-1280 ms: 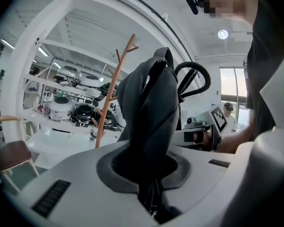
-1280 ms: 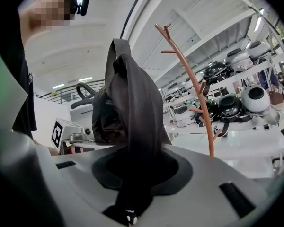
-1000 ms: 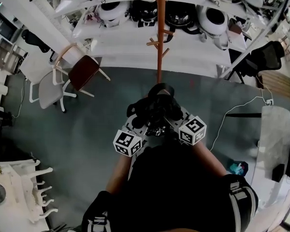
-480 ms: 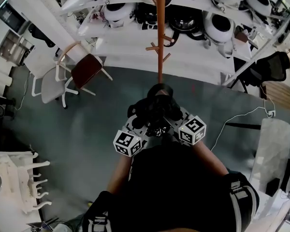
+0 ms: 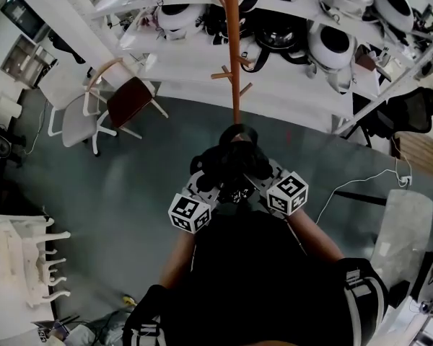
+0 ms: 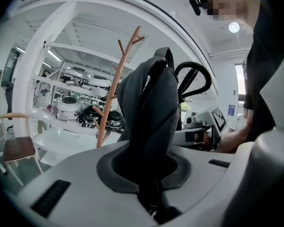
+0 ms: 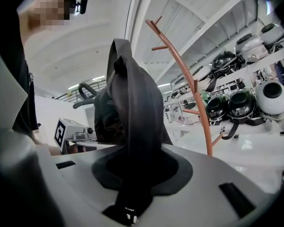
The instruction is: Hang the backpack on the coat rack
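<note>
We carry the black fabric backpack [image 5: 234,161] at chest height, just short of the slender, orange-brown coat rack [image 5: 233,49] and clear of its branching pegs. Our left claw [image 6: 149,171], barely parted, pinches a twisted woven strap [image 6: 151,141]. Our right claw [image 7: 132,174] clamps a flatter, folded band of webbing [image 7: 132,122]. The bag's looped top handle [image 6: 194,79] arches beside them. White shelves [image 5: 187,71] stand behind.

grey-green floor [image 5: 108,193]; white shelves [image 5: 289,85] at the back; a brown-seated chair [image 5: 128,104] beside a white chair [image 5: 72,119].
</note>
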The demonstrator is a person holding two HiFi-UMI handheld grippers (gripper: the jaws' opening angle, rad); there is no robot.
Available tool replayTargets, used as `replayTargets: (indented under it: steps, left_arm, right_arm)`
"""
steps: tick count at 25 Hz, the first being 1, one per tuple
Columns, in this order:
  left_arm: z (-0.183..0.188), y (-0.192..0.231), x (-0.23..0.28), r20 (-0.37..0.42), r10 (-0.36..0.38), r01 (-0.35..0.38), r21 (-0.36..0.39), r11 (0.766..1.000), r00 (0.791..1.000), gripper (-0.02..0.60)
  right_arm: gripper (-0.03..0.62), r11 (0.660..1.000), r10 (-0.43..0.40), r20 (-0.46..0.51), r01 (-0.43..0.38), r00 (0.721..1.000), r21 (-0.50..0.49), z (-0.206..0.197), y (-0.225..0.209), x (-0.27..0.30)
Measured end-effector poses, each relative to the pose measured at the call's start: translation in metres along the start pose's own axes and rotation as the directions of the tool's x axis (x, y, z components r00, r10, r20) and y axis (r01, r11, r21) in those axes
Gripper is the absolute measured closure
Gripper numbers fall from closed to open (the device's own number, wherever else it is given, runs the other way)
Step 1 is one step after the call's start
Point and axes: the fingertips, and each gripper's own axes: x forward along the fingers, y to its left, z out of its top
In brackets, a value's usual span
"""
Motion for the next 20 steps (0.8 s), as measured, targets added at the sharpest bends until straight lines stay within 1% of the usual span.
replayTargets:
  steps: [5, 9, 20]
  left_arm:
    - [-0.004, -0.001, 0.020, -0.007, -0.002, 0.002, -0.009, 1.000, 1.000, 0.514]
    - [-0.001, -0.001, 0.033, -0.016, -0.006, 0.006, -0.003, 1.000, 1.000, 0.514]
    - [0.005, 0.018, 0.049, -0.022, -0.039, 0.039, 0.012, 0.999, 0.999, 0.514]
  right_arm:
    - [0.480, 1.000, -0.001, -0.008, 0.001, 1.000, 0.001, -0.003, -0.020, -0.005]
    - [0.480, 1.000, -0.005, -0.007, 0.005, 1.000, 0.009, 0.002, -0.032, -0.007]
    - [0.480, 0.999, -0.036, 0.005, 0.036, 0.999, 0.012, 0.007, -0.049, 0.005]
